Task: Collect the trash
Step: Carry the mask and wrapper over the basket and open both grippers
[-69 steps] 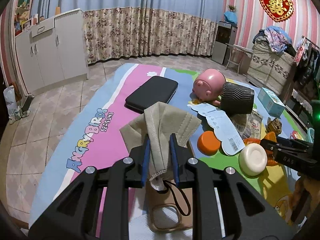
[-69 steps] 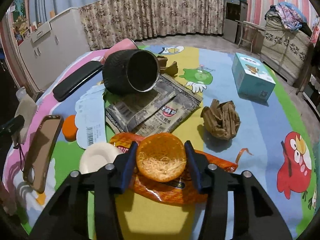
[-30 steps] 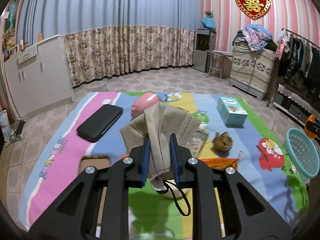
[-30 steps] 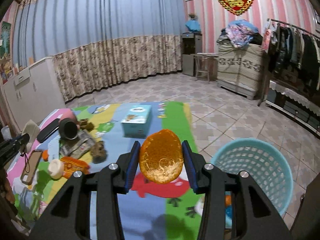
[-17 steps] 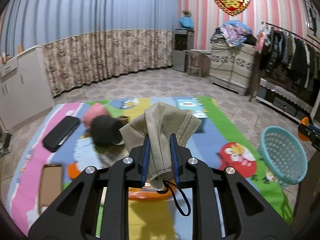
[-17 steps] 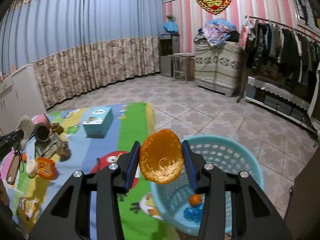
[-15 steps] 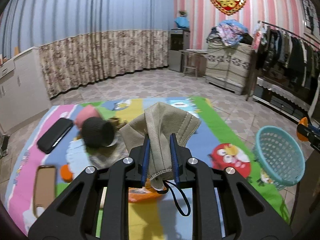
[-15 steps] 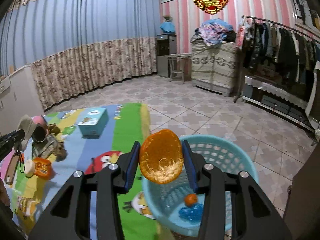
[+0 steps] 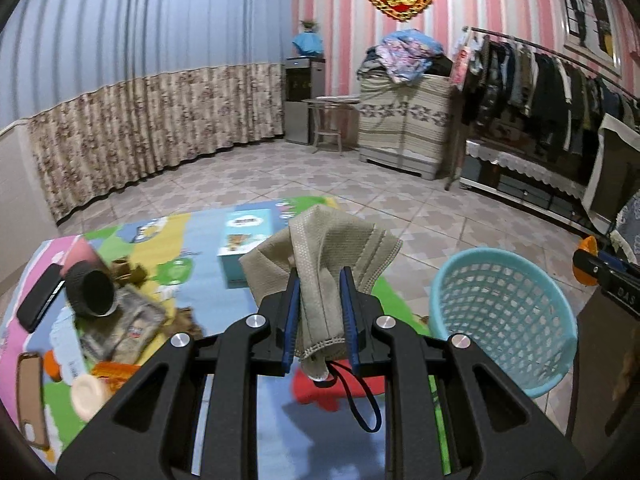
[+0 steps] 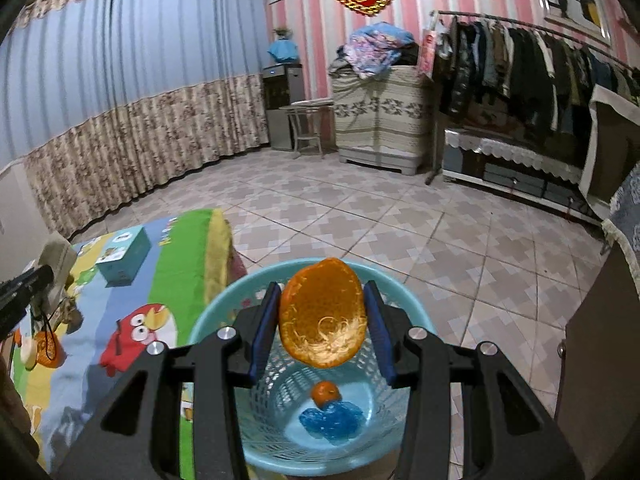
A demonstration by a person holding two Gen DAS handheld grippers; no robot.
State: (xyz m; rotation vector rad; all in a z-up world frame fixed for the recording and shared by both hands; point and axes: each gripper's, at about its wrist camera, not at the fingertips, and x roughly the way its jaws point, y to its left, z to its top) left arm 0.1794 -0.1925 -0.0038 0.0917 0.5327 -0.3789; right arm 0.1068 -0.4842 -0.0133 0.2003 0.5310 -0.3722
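My left gripper (image 9: 320, 312) is shut on a beige face mask (image 9: 324, 248) and holds it in the air over the play mat, left of the light blue trash basket (image 9: 504, 320). My right gripper (image 10: 322, 328) is shut on an orange peel (image 10: 322, 316) and holds it right above the basket (image 10: 216, 316). Inside the basket lie a small orange piece (image 10: 325, 394) and a blue crumpled wrapper (image 10: 330, 420). The right gripper with the peel shows at the right edge of the left wrist view (image 9: 588, 256).
On the colourful mat (image 9: 160, 248) lie a black cup (image 9: 90, 292), a teal box (image 9: 244, 240), newspaper (image 9: 120, 328), an orange wrapper (image 9: 112, 372), a white lid (image 9: 88, 394), a phone case (image 9: 28, 392). A clothes rack (image 9: 560, 92) stands at right.
Both grippers moved right from the mat towards the basket. The right gripper with the peel now hangs over the basket's opening. The left gripper with the mask came closer to the basket.
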